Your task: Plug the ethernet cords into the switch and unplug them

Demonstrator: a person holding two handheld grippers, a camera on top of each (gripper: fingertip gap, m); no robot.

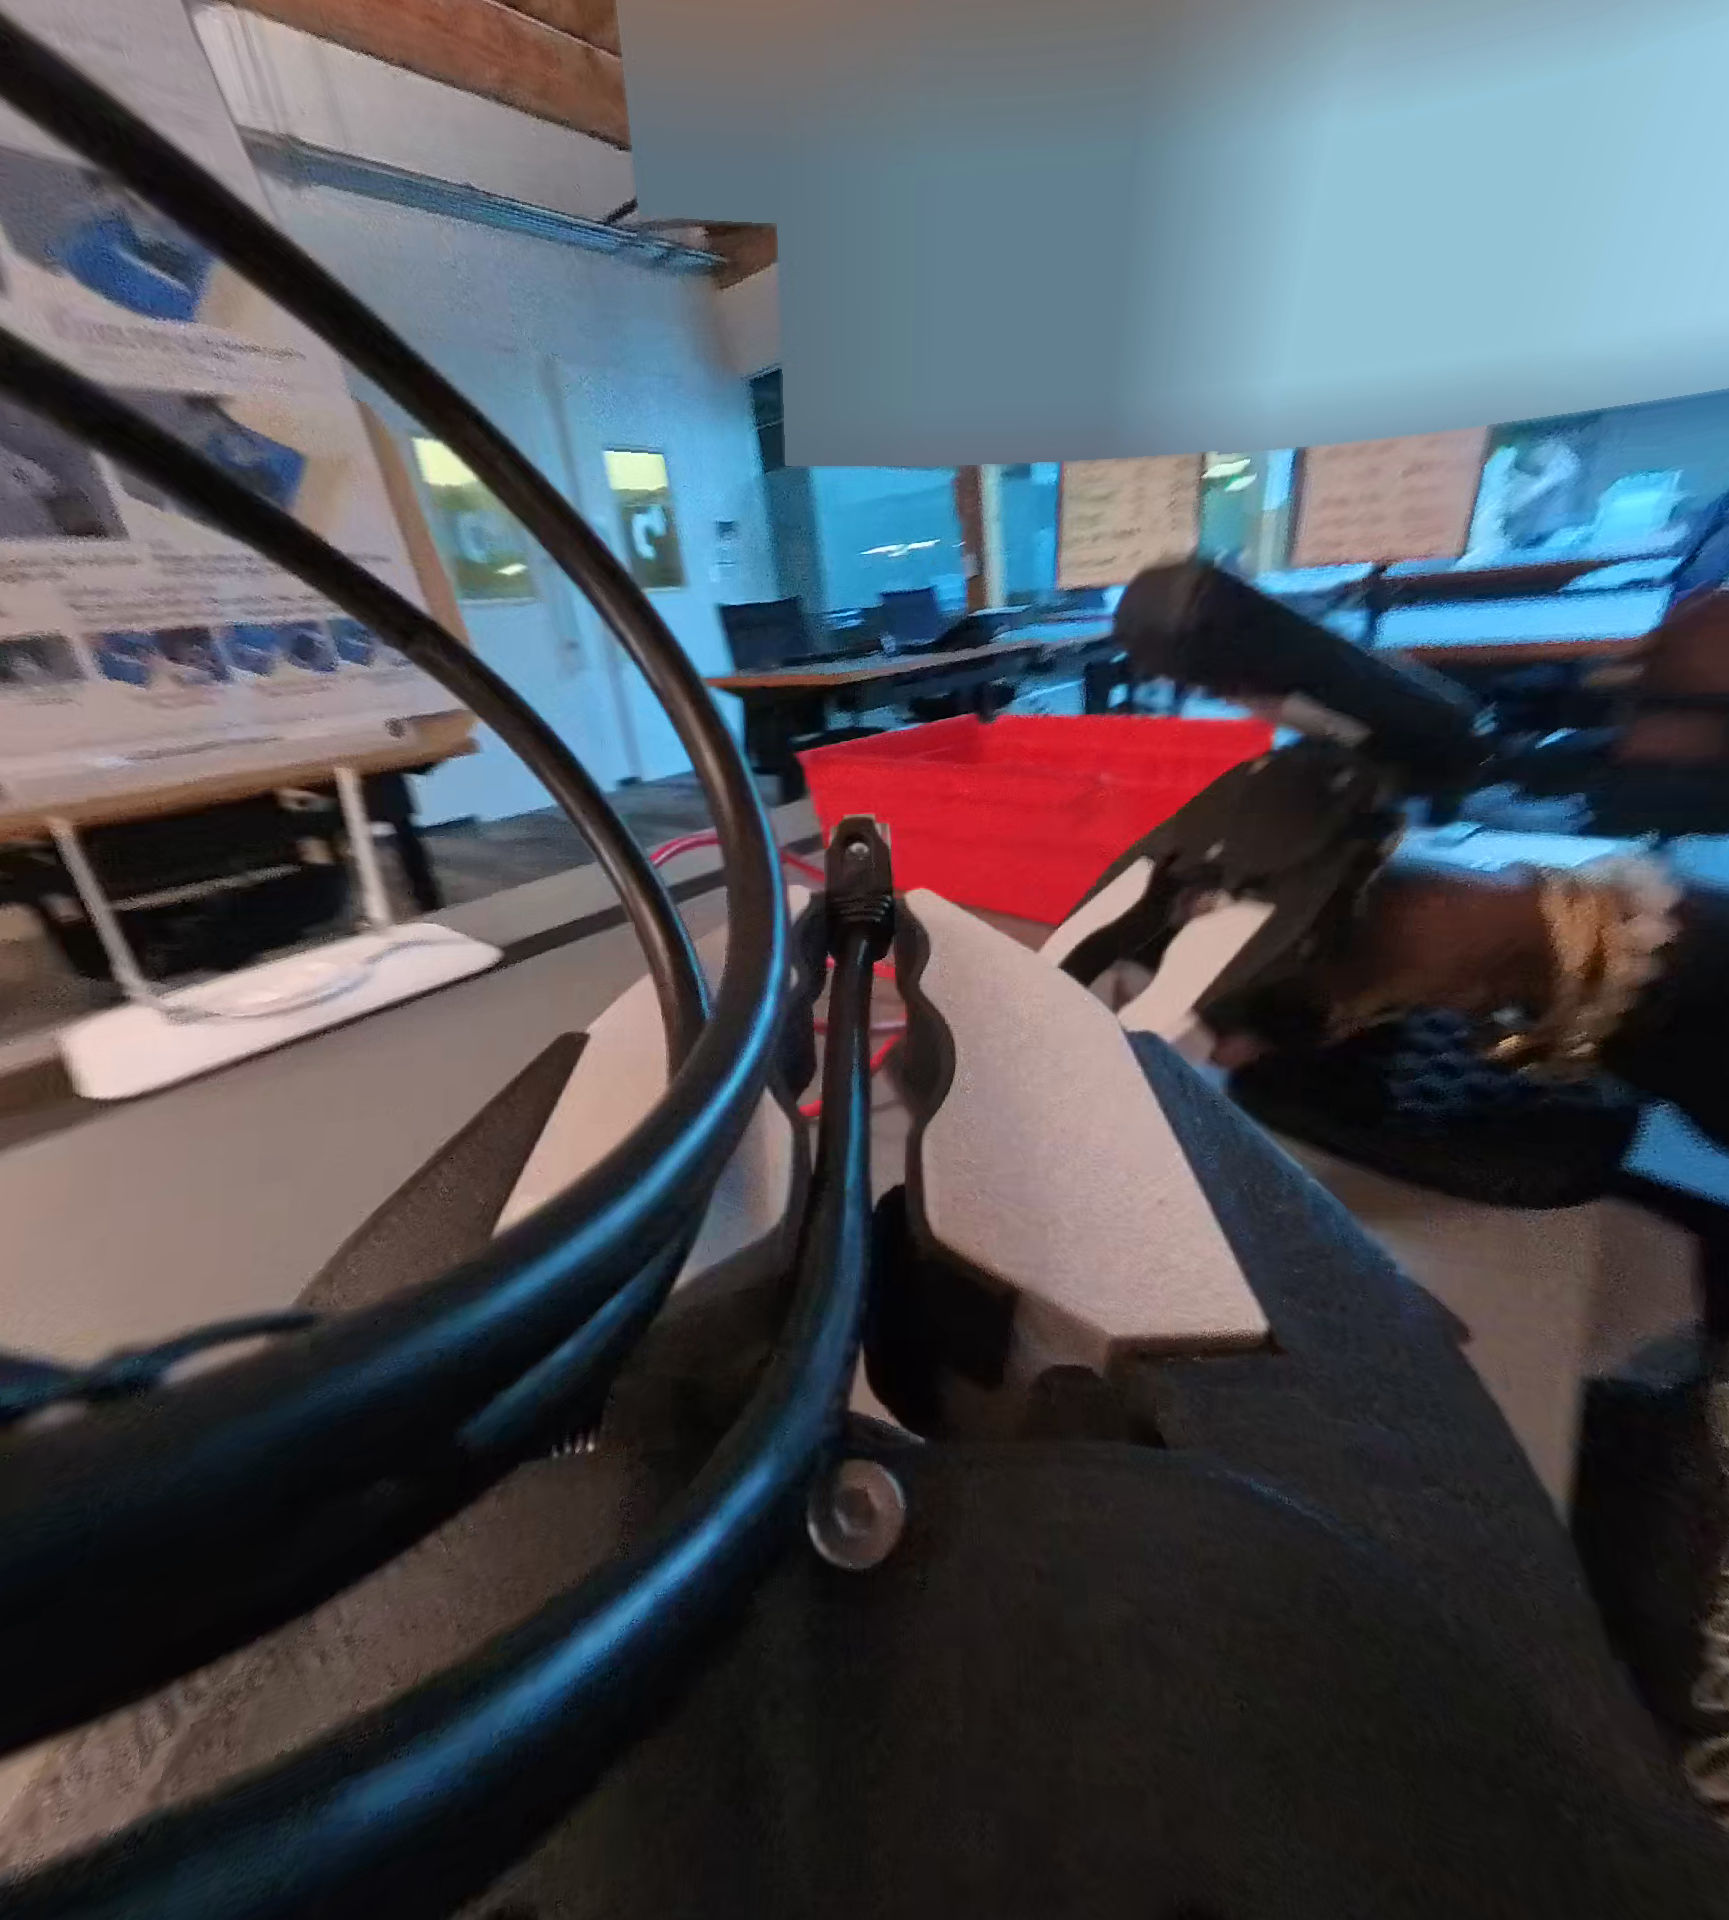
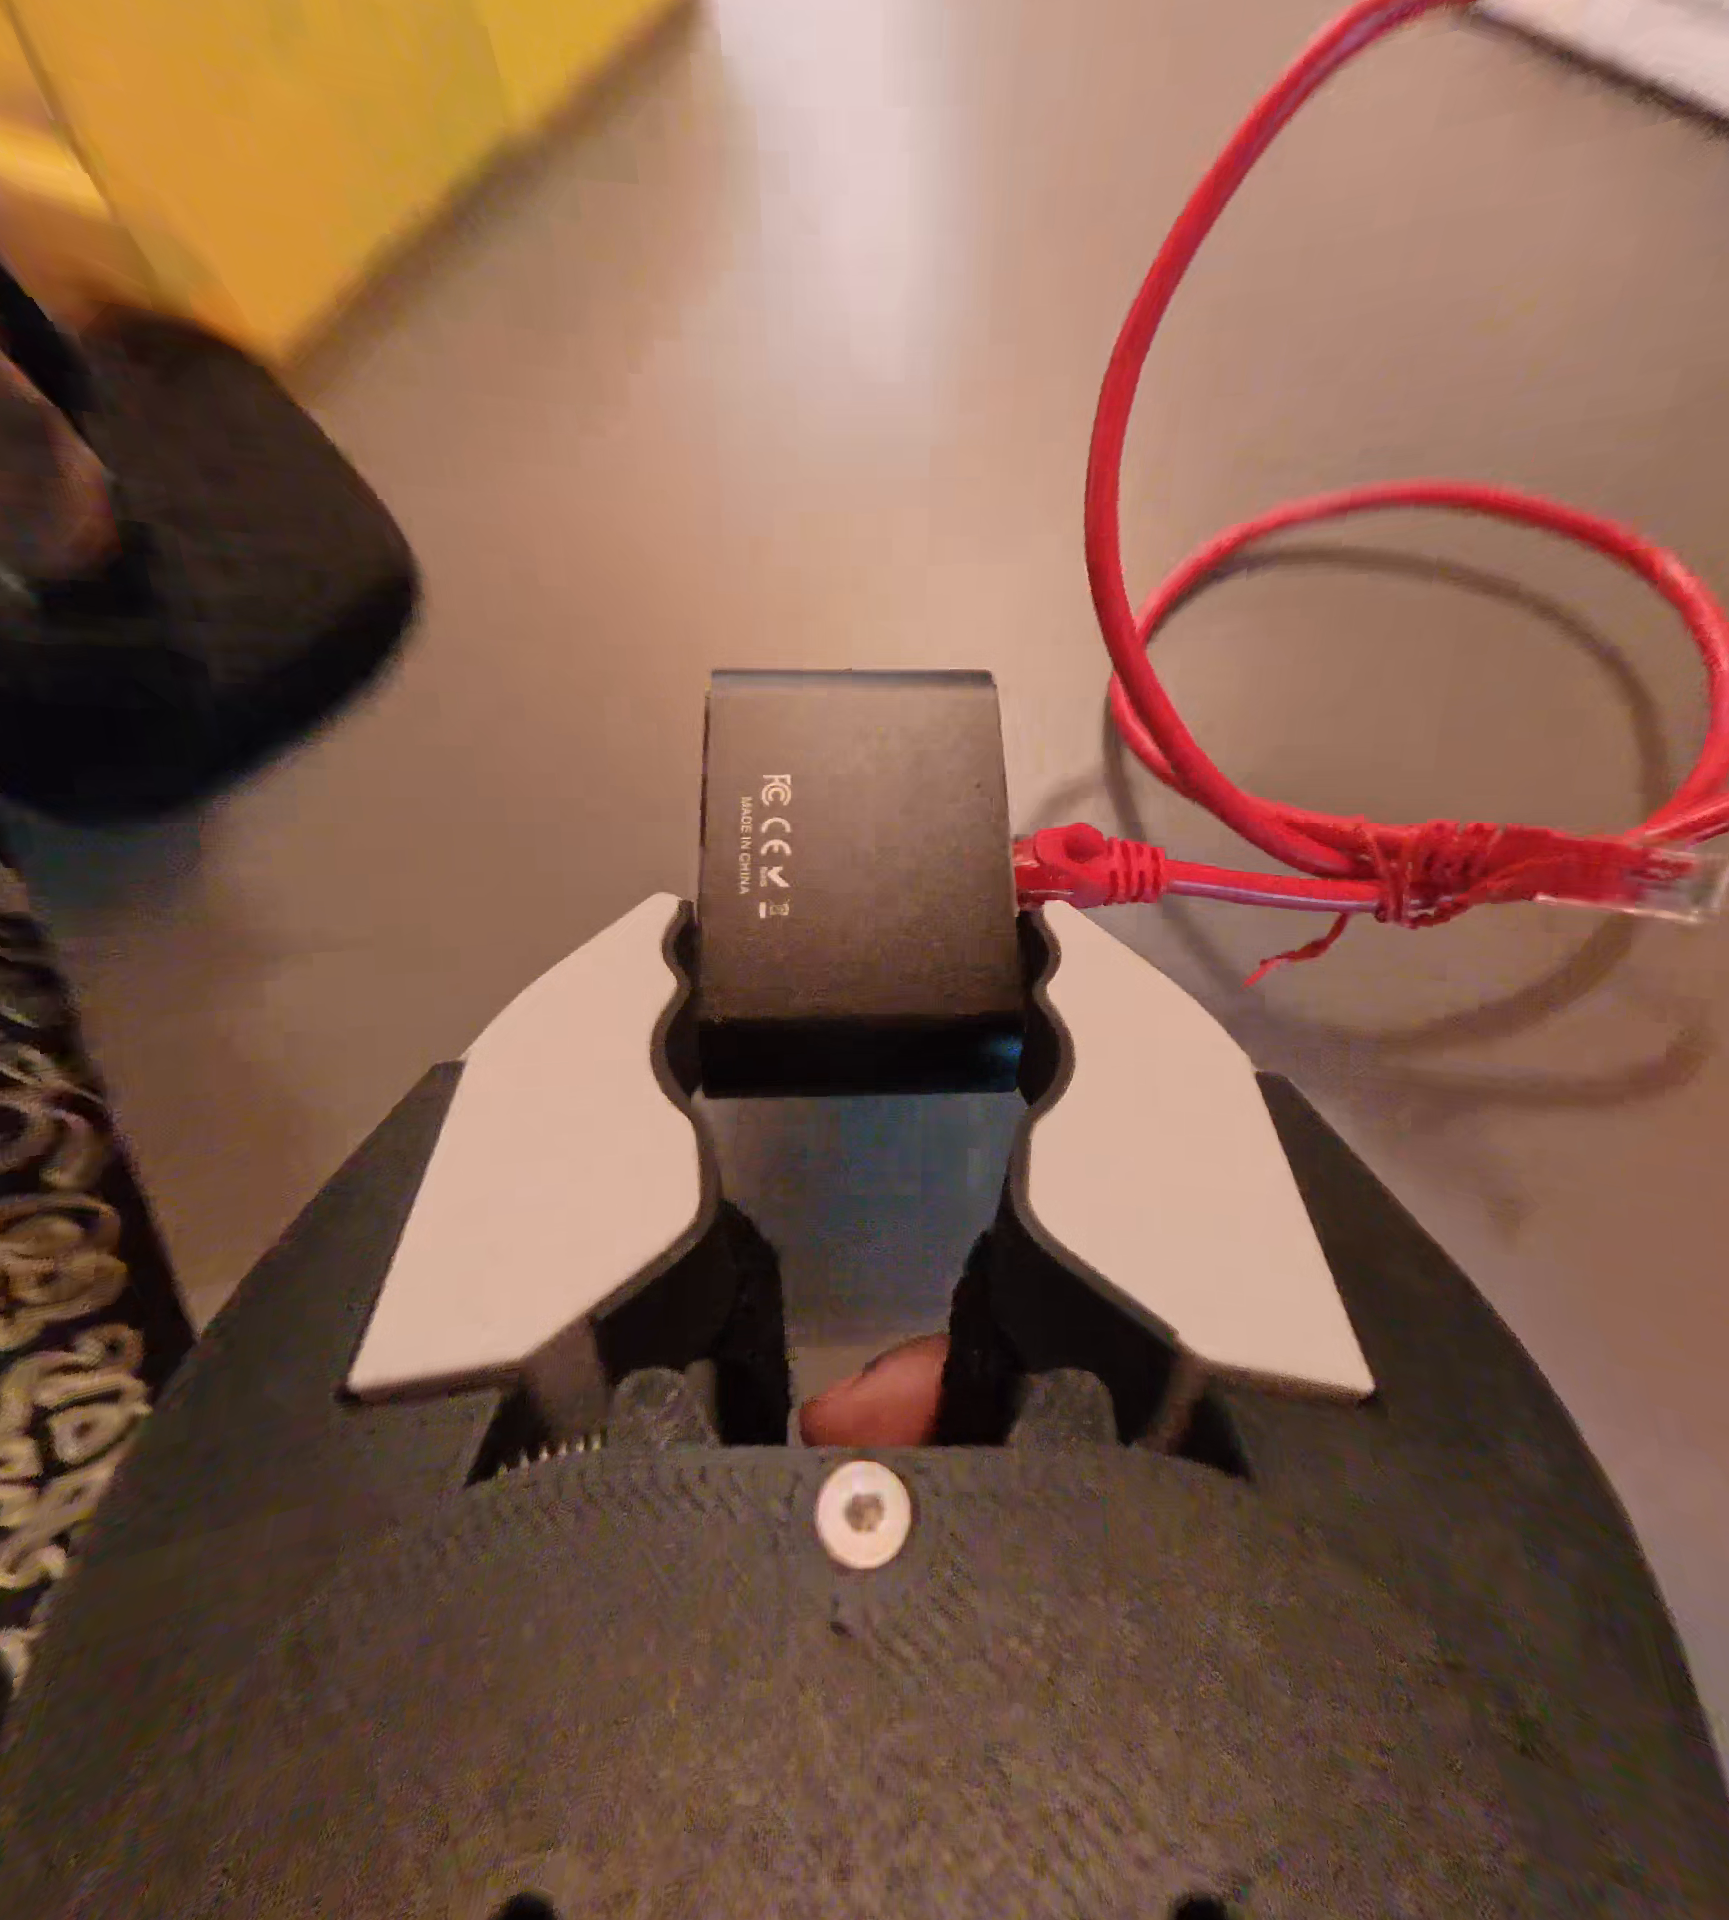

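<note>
Left wrist view: my left hand-held gripper (image 1: 855,935) is clamped on a black ethernet cord (image 1: 844,1049) just behind its plug, w/ loops arcing at left. Right wrist view: my right hand-held gripper (image 2: 855,961) is clamped on the black switch (image 2: 855,842) above the worktop (image 2: 735,468); 1 red ethernet cord (image 2: 1255,883) is plugged into its right side, coiled nearby.

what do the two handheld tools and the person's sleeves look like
Both tools match: the left tool and the right tool each have a rough black printed body, two pale grey wedge-shaped fingers with wavy black inner pads, and a silver hex screw at the centre. The person wears a black sleeve with a pale looping pattern.
</note>
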